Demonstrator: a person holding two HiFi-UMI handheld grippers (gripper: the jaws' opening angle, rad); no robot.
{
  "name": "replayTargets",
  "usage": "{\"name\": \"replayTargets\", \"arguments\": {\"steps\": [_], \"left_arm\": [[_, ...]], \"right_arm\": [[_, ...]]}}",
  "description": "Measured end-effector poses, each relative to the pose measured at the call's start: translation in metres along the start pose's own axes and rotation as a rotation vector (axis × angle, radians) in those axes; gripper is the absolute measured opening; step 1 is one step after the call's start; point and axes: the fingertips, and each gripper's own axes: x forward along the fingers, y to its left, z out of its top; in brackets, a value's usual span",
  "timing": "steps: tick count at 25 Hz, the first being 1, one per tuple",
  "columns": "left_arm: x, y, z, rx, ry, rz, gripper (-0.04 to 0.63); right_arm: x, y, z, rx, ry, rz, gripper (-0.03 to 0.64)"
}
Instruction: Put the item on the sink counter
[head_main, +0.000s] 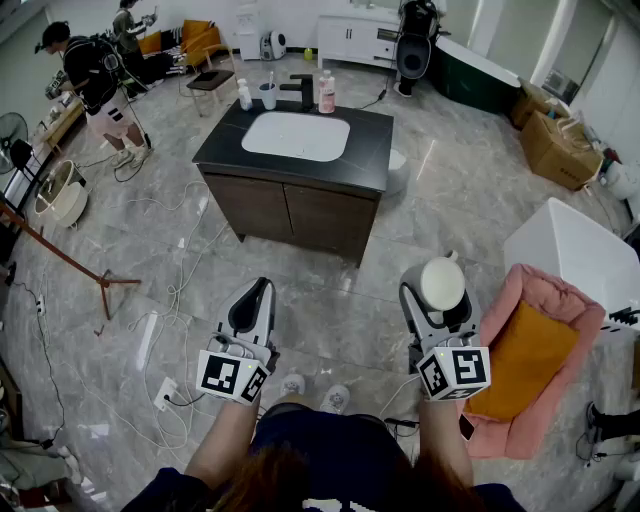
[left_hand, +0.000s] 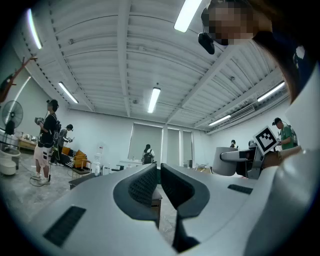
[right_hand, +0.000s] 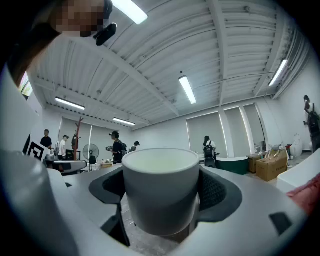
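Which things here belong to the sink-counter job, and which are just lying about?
Job: cup, gripped by the right gripper; counter; sink.

Lying about: bottles on the counter; pink bed; boxes; cables on the floor. The left gripper is shut and empty.

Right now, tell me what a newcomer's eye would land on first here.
The white cup, clamped upright in the right gripper low right in the head view, grabs attention first. Next comes the black sink counter with its white basin, standing mid-room ahead. The left gripper is shut and empty.
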Motion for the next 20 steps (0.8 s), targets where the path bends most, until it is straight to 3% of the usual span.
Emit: {"name": "replayTargets", "arguments": {"steps": [13, 20], "left_arm": [[0.004, -0.023, -0.011, -0.003, 0.003, -0.03, 0.025], [0.021, -0.008, -0.014, 0.006, 0.017, -0.009, 0.025]], "right_arm": [[-0.015, -0.004, -0.001, -0.008, -0.01, 0.012, 0.436], [0.01, 0.001, -0.002, 0.003, -0.02, 0.063, 0.436]]}}
